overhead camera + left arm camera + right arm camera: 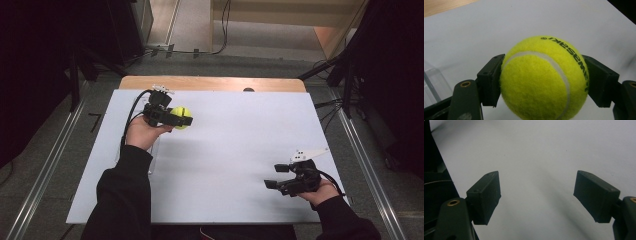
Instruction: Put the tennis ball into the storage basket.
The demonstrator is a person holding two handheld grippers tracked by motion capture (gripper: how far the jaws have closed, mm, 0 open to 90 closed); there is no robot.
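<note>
The left claw (pixel 184 117) is closed on one yellow tennis ball (pixel 181 117), its two black jaws pressing opposite sides of the ball at about its widest part; that grip across the middle is probably what keeps the round ball from slipping out. In the left gripper view the ball (pixel 544 80) sits between the jaws with a white seam curving over it and black lettering along its right edge. The ball is over the far left part of the white table (pixel 235 140), though whether it is lifted or touching the surface cannot be told. A clear plastic object (pixel 434 85) lies just beside the left claw. The right claw (pixel 278 176) is at the near right, well apart from the ball, with its jaws spread wide and nothing between them, apparently idle. Counted: two claws, one ball, one table.
</note>
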